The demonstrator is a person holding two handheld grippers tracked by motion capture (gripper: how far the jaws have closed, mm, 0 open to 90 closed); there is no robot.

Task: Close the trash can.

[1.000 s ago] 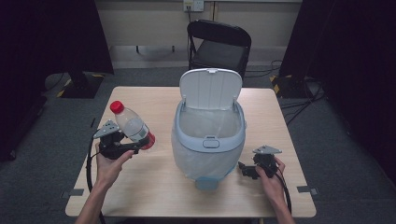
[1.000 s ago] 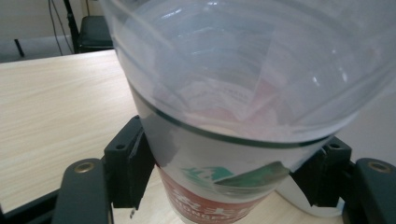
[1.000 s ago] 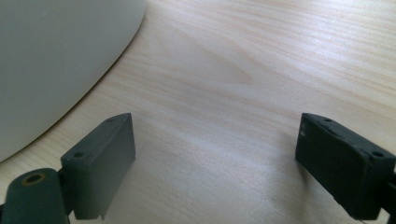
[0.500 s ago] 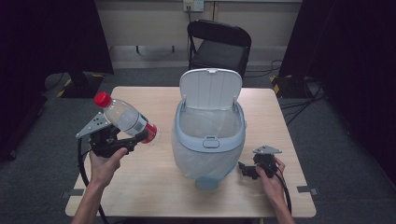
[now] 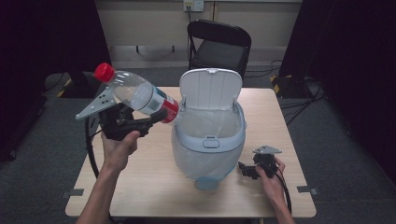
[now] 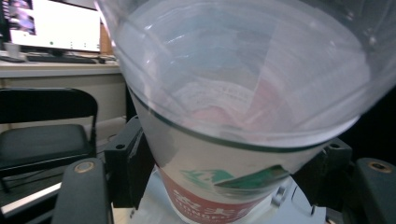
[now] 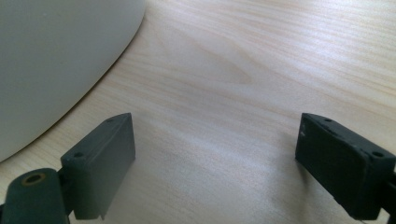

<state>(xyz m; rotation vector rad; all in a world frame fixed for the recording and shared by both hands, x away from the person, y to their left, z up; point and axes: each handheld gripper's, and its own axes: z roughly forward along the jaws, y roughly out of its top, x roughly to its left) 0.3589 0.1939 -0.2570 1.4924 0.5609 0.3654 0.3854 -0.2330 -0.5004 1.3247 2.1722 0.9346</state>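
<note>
A clear plastic bottle [image 5: 137, 94] with a red cap and a red label hangs tilted in the air left of the pale blue bin [image 5: 210, 133], base end toward the bin's rim. My left gripper [image 5: 156, 119] is shut on the bottle near its label. In the left gripper view the bottle [image 6: 243, 107] sits between the two black jaws. The bin's lid [image 5: 211, 88] stands open and a clear bag lines the bin. My right gripper [image 5: 243, 169] rests open on the table beside the bin's right side, with bare wood between its jaws [image 7: 215, 154].
The wooden table [image 5: 154, 186] holds the bin in its middle. A black folding chair [image 5: 218, 44] stands behind the table's far edge. The bin's white wall [image 7: 51, 60] lies close to the left of my right gripper.
My left gripper has lifted the bottle higher and carried it right, toward the bin's rim. The right gripper has stayed put on the table.
</note>
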